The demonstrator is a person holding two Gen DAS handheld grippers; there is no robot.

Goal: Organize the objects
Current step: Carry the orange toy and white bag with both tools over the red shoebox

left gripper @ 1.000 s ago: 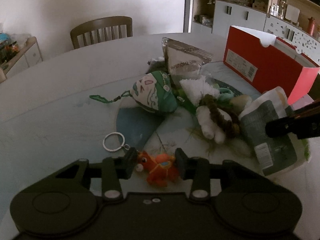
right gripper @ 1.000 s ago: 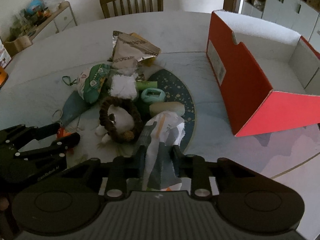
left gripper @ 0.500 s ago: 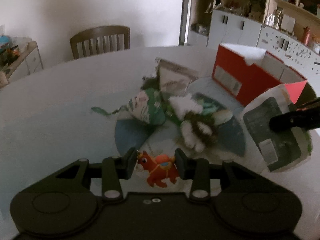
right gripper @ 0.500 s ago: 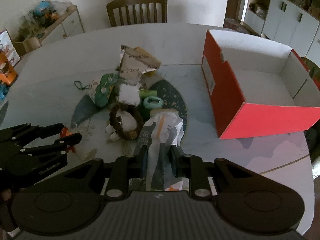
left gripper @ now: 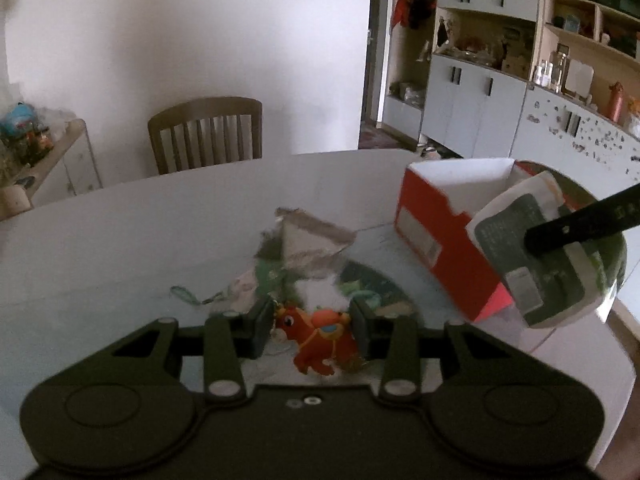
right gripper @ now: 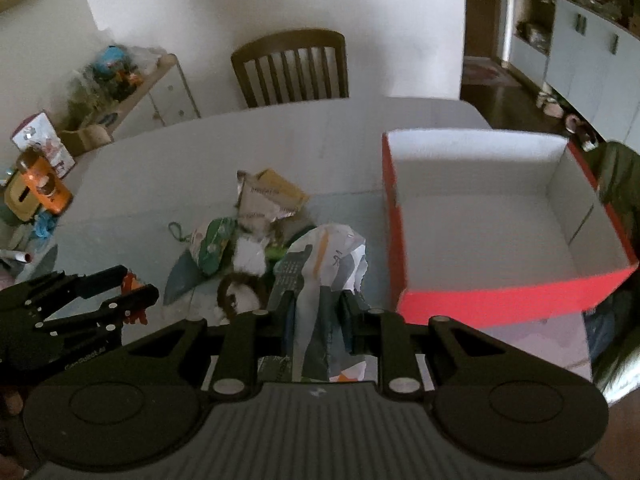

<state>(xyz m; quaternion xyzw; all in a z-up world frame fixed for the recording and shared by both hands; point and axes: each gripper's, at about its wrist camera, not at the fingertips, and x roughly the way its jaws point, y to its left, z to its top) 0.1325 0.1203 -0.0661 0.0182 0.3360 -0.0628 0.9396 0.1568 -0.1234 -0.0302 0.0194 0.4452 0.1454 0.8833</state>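
My left gripper [left gripper: 312, 330] is shut on a small orange horse keychain [left gripper: 318, 336], lifted above the table; from the right wrist view the same gripper [right gripper: 134, 294] appears at the left. My right gripper [right gripper: 316, 316] is shut on a crumpled white and dark green snack bag [right gripper: 324, 280], which hangs in the air at the right of the left wrist view as the bag [left gripper: 548, 256]. An open red shoebox [right gripper: 500, 304] with a white inside stands on the table to the right. A pile [right gripper: 236, 248] of plush toys, a green pouch and a foil packet lies mid-table.
The round pale table [right gripper: 200, 140] has a wooden chair [right gripper: 290, 68] behind it. A low shelf [right gripper: 120, 80] with clutter is at the far left, and cabinets [left gripper: 500, 100] line the right wall. An orange item [right gripper: 44, 188] stands at the table's left edge.
Both grippers have risen well above the table with their loads. The pile now looks smaller and lower, and the snack bag has come up beside the red box.
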